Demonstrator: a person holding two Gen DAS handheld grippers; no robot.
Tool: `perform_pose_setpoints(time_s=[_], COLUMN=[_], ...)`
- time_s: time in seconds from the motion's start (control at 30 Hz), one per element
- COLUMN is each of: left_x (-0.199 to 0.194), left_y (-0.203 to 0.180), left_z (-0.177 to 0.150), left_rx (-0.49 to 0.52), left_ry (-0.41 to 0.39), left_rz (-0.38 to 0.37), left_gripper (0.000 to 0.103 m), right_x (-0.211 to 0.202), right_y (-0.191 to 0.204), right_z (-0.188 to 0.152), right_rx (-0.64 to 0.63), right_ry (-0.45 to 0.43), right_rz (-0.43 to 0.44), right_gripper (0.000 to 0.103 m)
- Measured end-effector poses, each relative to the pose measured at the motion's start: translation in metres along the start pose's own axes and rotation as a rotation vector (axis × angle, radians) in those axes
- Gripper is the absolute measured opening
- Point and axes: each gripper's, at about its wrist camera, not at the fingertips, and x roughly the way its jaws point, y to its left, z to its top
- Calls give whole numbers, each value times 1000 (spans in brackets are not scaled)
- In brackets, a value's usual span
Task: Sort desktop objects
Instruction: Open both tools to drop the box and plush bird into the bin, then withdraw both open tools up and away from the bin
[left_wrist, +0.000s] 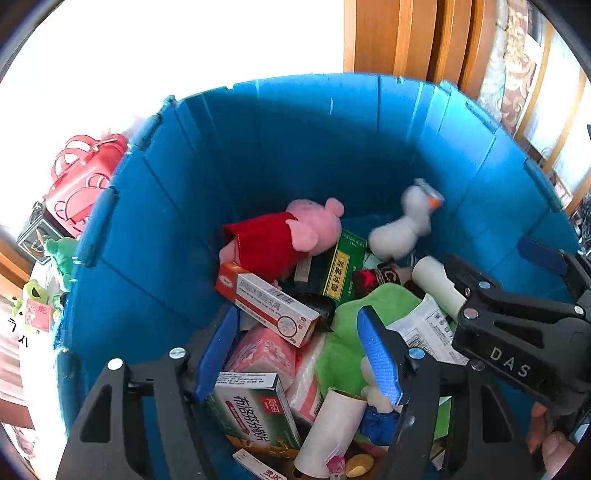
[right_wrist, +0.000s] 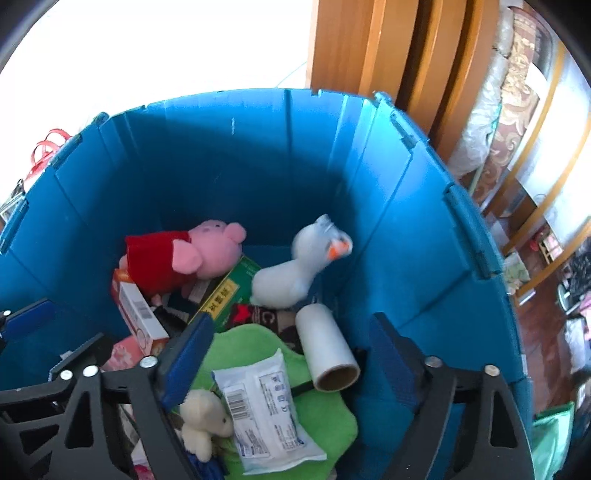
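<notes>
A blue bin (left_wrist: 303, 147) (right_wrist: 229, 173) holds several sorted items. A pink pig plush in a red dress (left_wrist: 291, 236) (right_wrist: 188, 254) lies at the back. A white goose plush (left_wrist: 402, 225) (right_wrist: 299, 266), blurred, sits by the far wall. Medicine boxes (left_wrist: 269, 302), a green plush (left_wrist: 347, 332) (right_wrist: 317, 410), a white packet (right_wrist: 266, 406) and a white roll (right_wrist: 328, 347) lie below. My left gripper (left_wrist: 299, 354) is open and empty above the boxes. My right gripper (right_wrist: 291, 358) (left_wrist: 517, 291) is open and empty above the packet and roll.
A red bag (left_wrist: 85, 177) and green frog toys (left_wrist: 62, 251) lie outside the bin on the left. Wooden door frames (right_wrist: 388, 48) stand behind the bin. Cluttered floor shows at the right (right_wrist: 569, 295).
</notes>
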Motion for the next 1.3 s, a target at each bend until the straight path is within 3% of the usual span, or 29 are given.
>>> perform_pose_setpoints(time_s=[0.1, 0.17, 0.27, 0.5, 0.63, 0.87, 1.3], left_x=[-26, -49, -87, -171, -200, -224, -258], left_y=[6, 10, 15, 31, 40, 58, 102], left_z=[-5, -10, -24, -80, -110, -150, -242], left_rx=[-21, -35, -41, -111, -134, -138, -60], left_ry=[-50, -91, -166, -388, -479, -503, -489], left_rz=[-6, -4, 6, 35, 66, -14, -67], left_gripper=[67, 67, 68, 102, 103, 103, 103], right_x=[-19, -44, -77, -135, -163, -201, -259], right_y=[-7, -13, -14, -12, 0, 19, 65], right_z=[-1, -5, -10, -39, -67, -121, -211], right_rx=[17, 24, -3, -45, -71, -33, 92], right_ry=[-7, -71, -128, -196, -237, -284, -340], right_rz=[37, 42, 49, 109, 145, 146, 21], right_gripper=[95, 103, 103, 103, 103, 103, 103])
